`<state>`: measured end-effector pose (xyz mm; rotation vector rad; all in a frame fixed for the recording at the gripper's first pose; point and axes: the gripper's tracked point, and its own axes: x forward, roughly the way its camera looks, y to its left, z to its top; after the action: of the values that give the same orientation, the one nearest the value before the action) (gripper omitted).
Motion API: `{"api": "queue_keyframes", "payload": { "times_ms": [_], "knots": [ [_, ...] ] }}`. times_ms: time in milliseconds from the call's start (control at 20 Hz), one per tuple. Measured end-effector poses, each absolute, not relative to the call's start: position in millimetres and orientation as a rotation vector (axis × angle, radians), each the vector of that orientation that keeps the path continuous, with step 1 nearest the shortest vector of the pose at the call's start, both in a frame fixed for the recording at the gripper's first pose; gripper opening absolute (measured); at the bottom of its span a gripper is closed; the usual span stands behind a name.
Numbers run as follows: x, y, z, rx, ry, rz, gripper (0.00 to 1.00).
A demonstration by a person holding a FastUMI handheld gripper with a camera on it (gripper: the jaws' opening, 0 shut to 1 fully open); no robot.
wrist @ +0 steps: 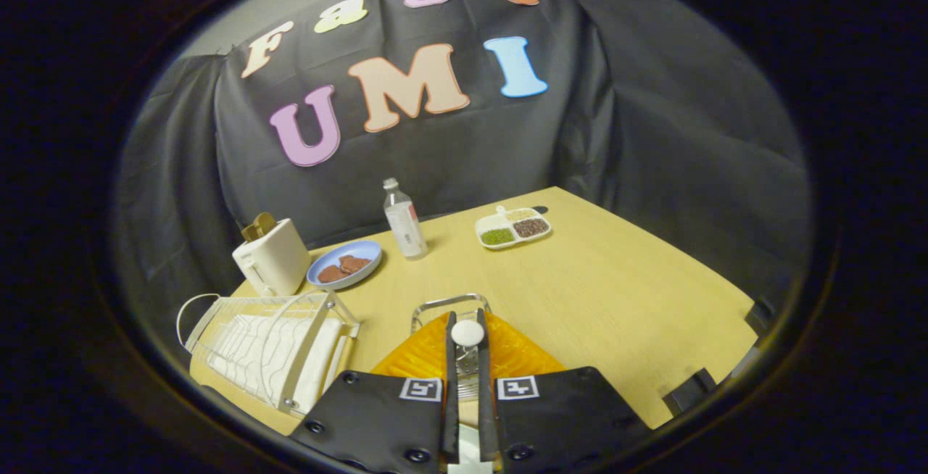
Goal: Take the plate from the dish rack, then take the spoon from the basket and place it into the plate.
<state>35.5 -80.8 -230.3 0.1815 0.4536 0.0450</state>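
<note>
My gripper (466,317) is shut on a white spoon (467,333). The spoon's round end shows between the fingertips, and more of it shows lower down between the fingers. Under the fingers lies an orange ribbed plate (420,362) on the wooden table. A wire basket (449,303) stands at the plate's far side, just ahead of the fingertips, and a piece of its mesh shows between the fingers. The white wire dish rack (268,351) stands left of the plate at the table's near left corner, with a white tray under it.
Beyond the rack are a cream toaster (272,256) and a blue plate (346,264) with brown slices. A clear bottle (404,220) stands mid-table. A white divided dish (512,227) of grains sits further right. Bare wooden table (616,293) stretches to the right.
</note>
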Motion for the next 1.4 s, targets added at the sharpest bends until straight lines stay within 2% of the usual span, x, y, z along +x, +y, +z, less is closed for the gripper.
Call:
{"api": "queue_keyframes", "payload": {
  "times_ms": [250,800,1150,1400],
  "knots": [
    [29.2,-76.0,-198.5,0.155,0.46,0.05,0.14],
    [-9.4,-71.8,-90.1,0.182,0.349,0.087,0.13],
    [-47.6,-58.1,-96.3,0.196,0.363,0.141,0.14],
    [-72.6,-43.1,-138.0,0.189,0.451,0.19,0.14]
  ]
}}
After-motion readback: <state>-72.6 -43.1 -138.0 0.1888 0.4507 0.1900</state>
